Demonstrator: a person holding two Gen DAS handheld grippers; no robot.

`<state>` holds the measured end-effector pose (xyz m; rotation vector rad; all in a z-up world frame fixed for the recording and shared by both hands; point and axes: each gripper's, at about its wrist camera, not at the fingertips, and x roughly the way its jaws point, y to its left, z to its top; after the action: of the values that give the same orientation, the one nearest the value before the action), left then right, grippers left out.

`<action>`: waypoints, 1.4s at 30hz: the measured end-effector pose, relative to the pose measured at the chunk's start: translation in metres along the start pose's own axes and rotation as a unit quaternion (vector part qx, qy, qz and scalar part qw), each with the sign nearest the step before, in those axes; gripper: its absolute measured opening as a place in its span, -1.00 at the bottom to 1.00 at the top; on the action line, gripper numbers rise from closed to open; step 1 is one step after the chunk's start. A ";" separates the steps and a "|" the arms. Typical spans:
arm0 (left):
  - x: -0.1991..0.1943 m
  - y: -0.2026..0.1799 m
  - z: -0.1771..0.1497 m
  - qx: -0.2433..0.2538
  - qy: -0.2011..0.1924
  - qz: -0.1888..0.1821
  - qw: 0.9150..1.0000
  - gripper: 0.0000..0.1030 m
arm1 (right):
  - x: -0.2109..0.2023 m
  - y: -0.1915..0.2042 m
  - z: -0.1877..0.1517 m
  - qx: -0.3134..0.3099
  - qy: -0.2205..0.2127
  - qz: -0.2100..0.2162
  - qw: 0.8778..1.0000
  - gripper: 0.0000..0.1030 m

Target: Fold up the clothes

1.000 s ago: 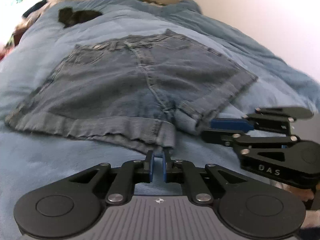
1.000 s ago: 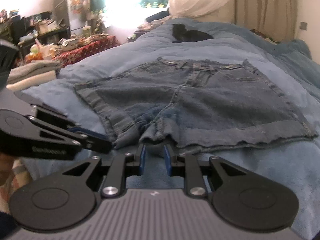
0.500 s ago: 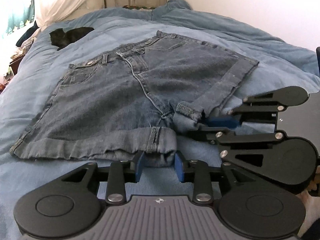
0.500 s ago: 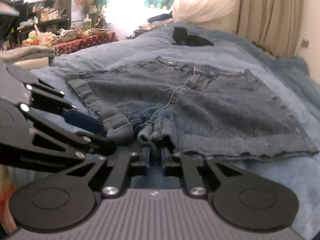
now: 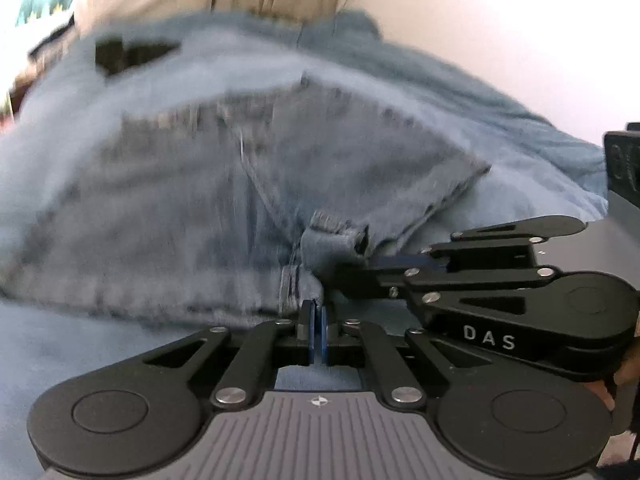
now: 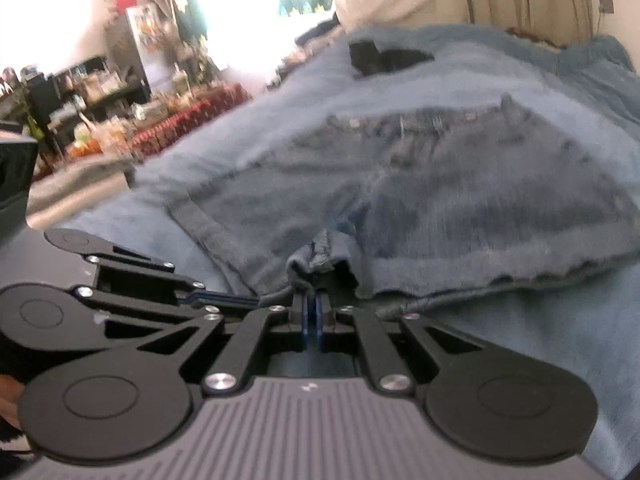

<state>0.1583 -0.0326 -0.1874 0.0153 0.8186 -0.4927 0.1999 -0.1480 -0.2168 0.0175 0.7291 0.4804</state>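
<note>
- At the frame's centre, 1 pair of denim shorts point(image 5: 248, 184) lies spread on the blue bed point(image 5: 500, 92): soft, floppy, fairly heavy cloth, best taken at the thick cuffs.
- 2 grippers: left gripper point(image 5: 314, 320) has just clamped 1 inner cuff; right gripper point(image 6: 312, 312) is pinched on the other.
- 1 black item point(image 6: 384, 58) lies upper centre.

The shorts point(image 6: 460, 200) are coarse blue denim with frayed hems; the blanket point(image 6: 540, 340) beneath is soft, fuzzy cloth. The left gripper point(image 5: 315, 322) is matt black plastic with shiny metal rivets.
</note>
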 end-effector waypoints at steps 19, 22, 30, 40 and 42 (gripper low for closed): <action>-0.041 0.009 0.005 -0.035 -0.030 -0.020 0.999 -0.89 | -0.026 -0.008 0.027 0.018 -0.048 -0.013 0.999 -0.84; -0.040 0.011 0.007 -0.042 -0.029 -0.014 0.999 -0.89 | 0.005 -0.009 0.020 0.029 -0.005 -0.007 1.000 -0.86; -0.037 0.018 0.003 -0.063 -0.014 -0.015 0.998 -0.88 | -0.002 -0.007 -0.009 0.029 0.013 -0.012 0.999 -0.83; -0.028 0.005 0.003 -0.048 -0.009 -0.003 0.999 -0.55 | -0.072 -0.070 0.013 0.013 -0.034 -0.138 0.990 -0.13; -0.022 0.003 0.004 -0.047 0.008 -0.003 0.999 -0.50 | -0.078 -0.091 0.015 0.010 -0.033 -0.188 0.982 0.37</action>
<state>0.1497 -0.0211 -0.1695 -0.0709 0.8564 -0.4591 0.1968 -0.2606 -0.1724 -0.0851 0.6530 0.1102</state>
